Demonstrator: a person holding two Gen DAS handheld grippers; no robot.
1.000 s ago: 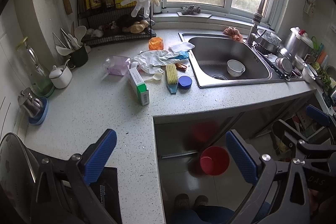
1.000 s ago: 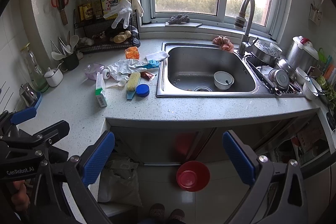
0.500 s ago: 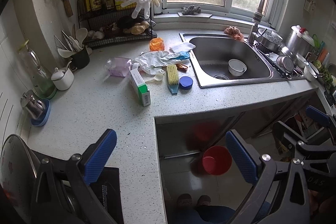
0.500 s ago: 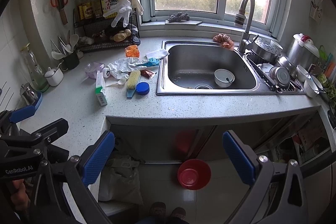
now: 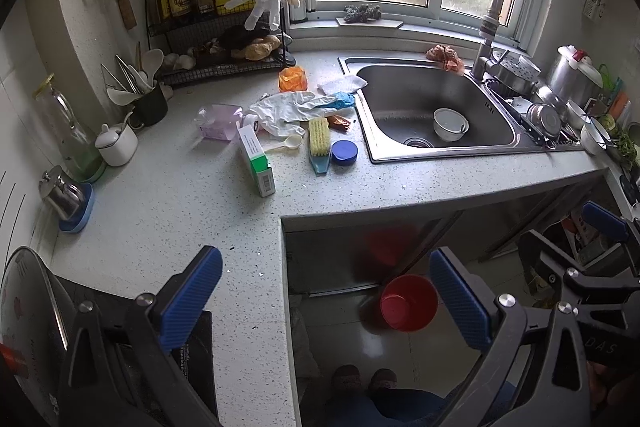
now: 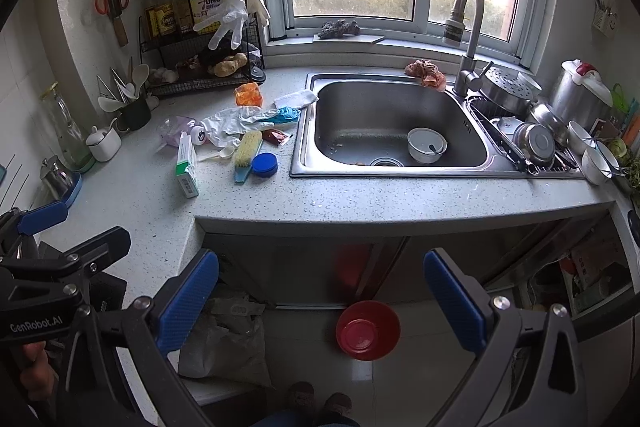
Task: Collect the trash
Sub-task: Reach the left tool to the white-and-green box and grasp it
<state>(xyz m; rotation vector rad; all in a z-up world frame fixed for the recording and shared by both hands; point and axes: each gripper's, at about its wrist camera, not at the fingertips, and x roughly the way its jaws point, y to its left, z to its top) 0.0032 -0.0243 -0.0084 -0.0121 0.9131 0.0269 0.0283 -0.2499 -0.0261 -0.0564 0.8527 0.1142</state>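
1. A speckled grey kitchen counter [image 6: 400, 199] runs under a bright window, with a steel sink [image 6: 400, 167] set into it and a wire rack of bottles in the corner.
2. The trash lies in a loose cluster just left of the sink: a crumpled white glove [image 5: 286, 109], a blue glove [image 5: 343, 99], an orange wrapper [image 5: 294, 79], a small brown sachet [image 5: 340, 123], a purple plastic bag [image 5: 218, 121] and a green-and-white carton [image 5: 256, 161]. A scrub brush [image 5: 319, 145], a blue lid [image 5: 344, 152] and a plastic scoop [image 5: 290, 143] lie among them.
3. A red bin [image 6: 368, 323] stands on the floor below the counter, and it looks empty.
4. Judging by this, collection has not begun: every piece is on the counter and nothing is held.
5. The left gripper [image 5: 326, 301] hangs wide open and empty, well short of the clutter; the right gripper [image 6: 320, 301] is likewise spread apart and empty, over the floor in front of the counter.
6. Against the earlier frames, little differs: both views have shifted only slightly, the clutter lies as it did, and the jaws are as wide as before.
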